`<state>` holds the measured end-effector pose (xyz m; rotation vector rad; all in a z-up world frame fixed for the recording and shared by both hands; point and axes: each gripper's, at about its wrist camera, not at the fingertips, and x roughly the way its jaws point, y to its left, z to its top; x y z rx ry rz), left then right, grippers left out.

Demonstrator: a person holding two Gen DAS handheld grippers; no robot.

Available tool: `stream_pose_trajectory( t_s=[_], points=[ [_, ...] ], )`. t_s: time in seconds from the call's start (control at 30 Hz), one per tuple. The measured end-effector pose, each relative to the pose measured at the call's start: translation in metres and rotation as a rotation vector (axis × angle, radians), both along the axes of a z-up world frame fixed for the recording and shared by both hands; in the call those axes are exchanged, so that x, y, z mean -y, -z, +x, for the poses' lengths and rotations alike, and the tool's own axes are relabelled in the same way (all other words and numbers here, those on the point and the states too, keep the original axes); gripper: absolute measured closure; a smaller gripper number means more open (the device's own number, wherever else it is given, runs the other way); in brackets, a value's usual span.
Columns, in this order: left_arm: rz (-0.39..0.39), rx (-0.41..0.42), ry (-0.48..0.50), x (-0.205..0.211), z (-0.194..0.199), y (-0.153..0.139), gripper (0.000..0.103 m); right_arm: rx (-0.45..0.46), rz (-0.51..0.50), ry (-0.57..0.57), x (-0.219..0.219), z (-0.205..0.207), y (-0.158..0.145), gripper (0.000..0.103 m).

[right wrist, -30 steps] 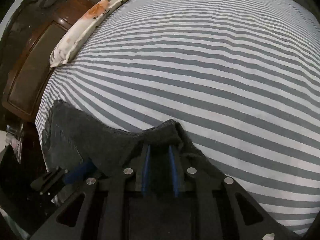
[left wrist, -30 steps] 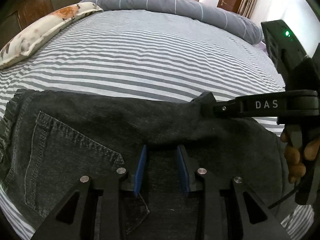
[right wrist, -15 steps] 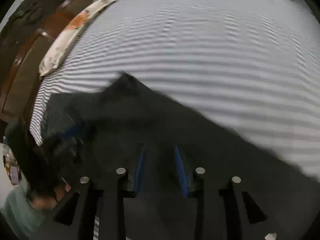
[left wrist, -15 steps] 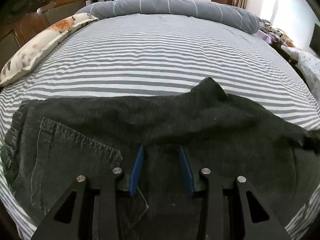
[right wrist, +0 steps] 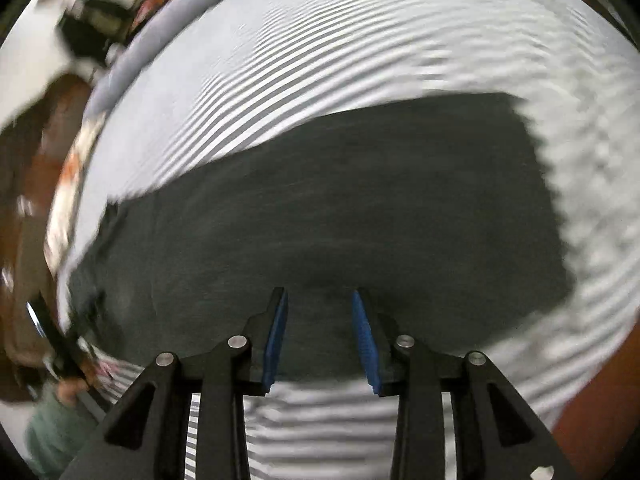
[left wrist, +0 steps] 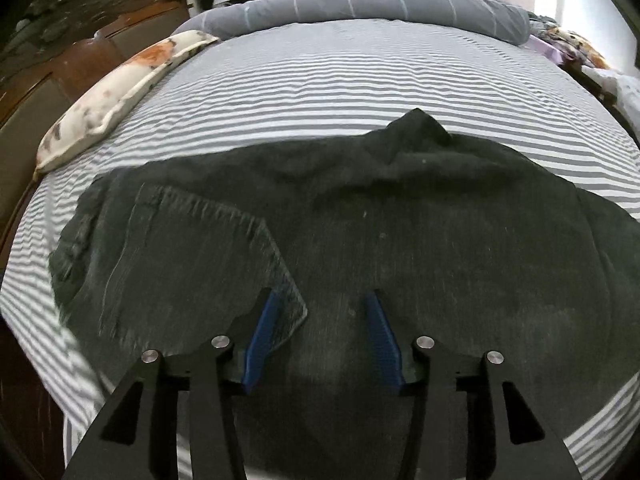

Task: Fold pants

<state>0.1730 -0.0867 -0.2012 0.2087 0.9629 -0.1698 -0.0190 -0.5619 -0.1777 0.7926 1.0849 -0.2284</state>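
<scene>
Dark grey jeans (left wrist: 360, 240) lie folded across the striped bed sheet (left wrist: 340, 92), with a back pocket (left wrist: 200, 256) showing at the left and a small peak of cloth at the far edge. My left gripper (left wrist: 320, 296) hovers over the near part of the jeans. Its jaws are opening and nothing is pinched between the blue pads (left wrist: 260, 340). The right wrist view is blurred by motion. There my right gripper (right wrist: 319, 292) is over the near edge of the jeans (right wrist: 340, 208), its jaws also opening with only cloth lying below them.
A floral pillow (left wrist: 120, 88) lies along the wooden headboard (left wrist: 60, 60) at the left. A rolled grey duvet (left wrist: 360, 8) runs along the far side of the bed. A hand and teal sleeve (right wrist: 52, 432) show at the lower left of the right wrist view.
My right gripper let go of the cloth corner and swept away sideways, out of the left wrist view. The corner now rests on the bed. Both grippers' jaws stand wider.
</scene>
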Motion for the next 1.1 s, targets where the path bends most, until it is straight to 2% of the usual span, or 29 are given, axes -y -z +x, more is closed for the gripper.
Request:
stream_pose_trajectory(
  t_s=[0.1,0.3,0.37,0.5,0.57,0.77,0.87,0.93,1.1],
  points=[
    [0.007,-0.009,-0.027,0.002,-0.008,-0.002,0.053,0.047,0.05,0.12,0.04,-0.046,0.004,0.068],
    [-0.043,-0.035,-0.039,0.019,-0.038,-0.008,0.053,0.158,0.194,0.23,0.074,-0.094,0.027,0.068],
    [-0.063,-0.067,0.0,0.037,-0.049,-0.004,0.053,0.168,0.226,0.24,0.074,-0.096,0.036,0.068],
    [-0.041,-0.102,0.116,0.085,-0.074,0.004,0.053,0.196,0.276,0.259,0.071,-0.094,0.052,0.068],
    [-0.029,-0.098,0.193,0.111,-0.087,0.005,0.053,0.192,0.279,0.276,0.074,-0.096,0.059,0.068],
    [-0.031,-0.122,0.363,0.173,-0.115,0.004,0.053,0.248,0.257,0.312,0.089,-0.097,0.064,0.077],
    [-0.042,-0.144,0.394,0.192,-0.119,0.005,0.053,0.262,0.261,0.307,0.094,-0.096,0.064,0.081],
    [-0.045,-0.154,0.401,0.198,-0.118,0.005,0.053,0.277,0.28,0.29,0.095,-0.095,0.063,0.089],
    [-0.038,-0.148,0.409,0.201,-0.122,0.009,0.052,0.36,0.315,0.242,0.091,-0.09,0.05,0.088]
  ],
)
